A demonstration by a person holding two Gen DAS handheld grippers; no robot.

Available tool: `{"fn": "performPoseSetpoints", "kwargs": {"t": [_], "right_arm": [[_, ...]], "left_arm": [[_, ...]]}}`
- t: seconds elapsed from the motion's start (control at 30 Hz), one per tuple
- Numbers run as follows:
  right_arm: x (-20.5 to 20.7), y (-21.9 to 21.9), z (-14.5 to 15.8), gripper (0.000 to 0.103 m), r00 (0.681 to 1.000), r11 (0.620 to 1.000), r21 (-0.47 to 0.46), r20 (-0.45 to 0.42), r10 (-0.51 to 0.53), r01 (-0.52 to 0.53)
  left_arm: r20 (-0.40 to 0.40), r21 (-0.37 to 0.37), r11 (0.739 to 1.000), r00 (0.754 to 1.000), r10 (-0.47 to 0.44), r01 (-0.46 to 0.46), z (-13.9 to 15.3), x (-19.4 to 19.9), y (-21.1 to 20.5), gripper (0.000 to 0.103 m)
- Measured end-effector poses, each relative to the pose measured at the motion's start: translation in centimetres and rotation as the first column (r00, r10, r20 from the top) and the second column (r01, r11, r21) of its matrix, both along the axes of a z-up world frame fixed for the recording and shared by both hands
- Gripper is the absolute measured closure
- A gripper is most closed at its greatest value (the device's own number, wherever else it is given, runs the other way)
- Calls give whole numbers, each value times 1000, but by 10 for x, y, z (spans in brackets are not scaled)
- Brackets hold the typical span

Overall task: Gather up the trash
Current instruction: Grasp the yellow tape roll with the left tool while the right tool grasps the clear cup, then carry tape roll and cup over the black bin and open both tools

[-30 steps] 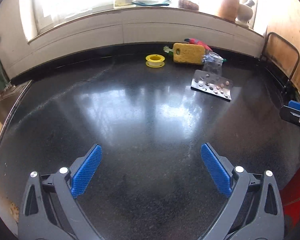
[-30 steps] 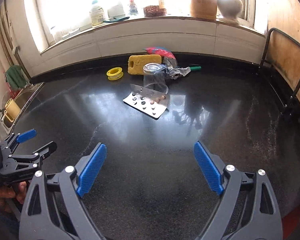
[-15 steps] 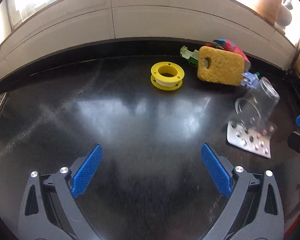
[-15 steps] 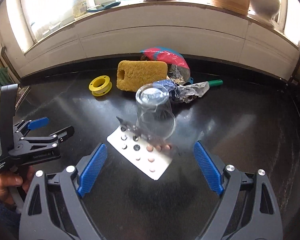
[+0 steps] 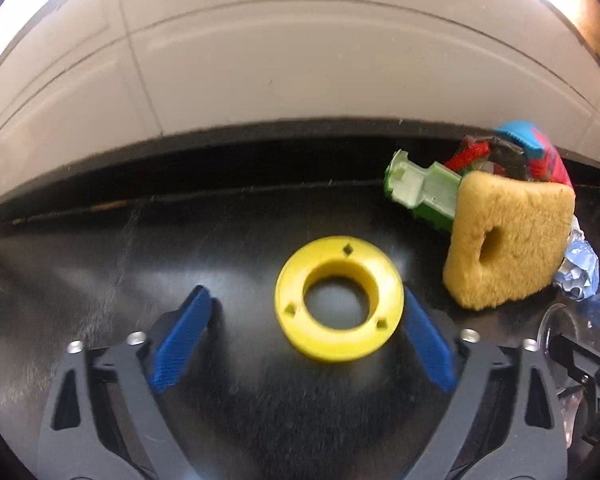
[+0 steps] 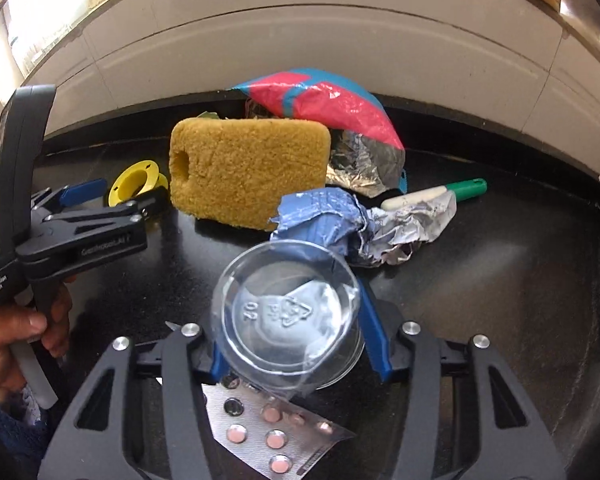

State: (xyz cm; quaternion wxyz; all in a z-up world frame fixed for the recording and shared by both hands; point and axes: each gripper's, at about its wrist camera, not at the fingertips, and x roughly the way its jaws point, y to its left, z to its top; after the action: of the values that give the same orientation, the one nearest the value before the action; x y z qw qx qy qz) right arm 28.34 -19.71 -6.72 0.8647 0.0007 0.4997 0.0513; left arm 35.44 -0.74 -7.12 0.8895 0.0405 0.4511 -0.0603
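Note:
A yellow plastic spool [image 5: 339, 298] lies flat on the black counter between the open fingers of my left gripper [image 5: 304, 338]; the right pad [image 5: 428, 344] is close to its rim. The spool also shows in the right wrist view [image 6: 134, 182]. An upturned clear plastic cup [image 6: 288, 320] sits between the fingers of my right gripper [image 6: 296, 340], which has narrowed around it; contact is unclear. A pill blister pack [image 6: 272, 436] lies under the cup.
A yellow sponge [image 6: 248, 170], a red-blue wrapper [image 6: 324, 104], crumpled blue and silver foil [image 6: 352, 224] and a green-handled tool [image 6: 452, 192] lie by the white tiled wall [image 5: 300, 60]. A green plastic piece [image 5: 424, 196] lies behind the sponge.
Both grippers have moved forward toward the wall. The left one now straddles the yellow spool. The right one has narrowed around the clear cup.

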Motion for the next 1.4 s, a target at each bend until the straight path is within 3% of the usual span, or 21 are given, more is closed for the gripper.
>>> {"fn": "performPoseSetpoints", "kwargs": {"t": [0.03,0.07,0.1,0.33,0.57,0.73,0.87,1.0,1.2,1.4], "right_arm": [[-2,0,3,54,1000,1000,-6,16,0,0],[-5,0,6,55,1000,1000,-10,30,-1,1],[-6,-1,9,56,999,1000,-9,40,-2,2],[-34,2,46,58,994,1000,-6,106,3,-3],[-92,10,71,59,989,999,1,143,47,-47],[-153,31,60,59,988,994,3,113,110,-111],[-199,52,39,59,987,989,7,71,147,-147],[-224,63,27,59,985,986,10,49,164,-164],[-238,80,37,59,978,980,4,70,196,-197],[-243,135,48,59,946,950,6,87,312,-313]], "left_arm": [[8,3,1000,1000,1,-1,1,0,-1,30],[11,5,1000,1000,4,-4,3,1,-2,47],[8,8,1000,1000,7,-8,4,0,-2,48],[5,-11,1000,1000,23,-23,24,-34,8,48],[22,-33,999,999,32,-31,56,-138,30,48],[20,-11,998,998,55,-55,60,-226,48,48],[-10,-58,996,998,64,-65,50,-276,51,48],[6,-51,996,998,69,-68,53,-307,58,48],[31,-40,994,994,100,-99,60,-329,82,48],[32,-31,981,981,193,-192,57,-359,129,48]]}}
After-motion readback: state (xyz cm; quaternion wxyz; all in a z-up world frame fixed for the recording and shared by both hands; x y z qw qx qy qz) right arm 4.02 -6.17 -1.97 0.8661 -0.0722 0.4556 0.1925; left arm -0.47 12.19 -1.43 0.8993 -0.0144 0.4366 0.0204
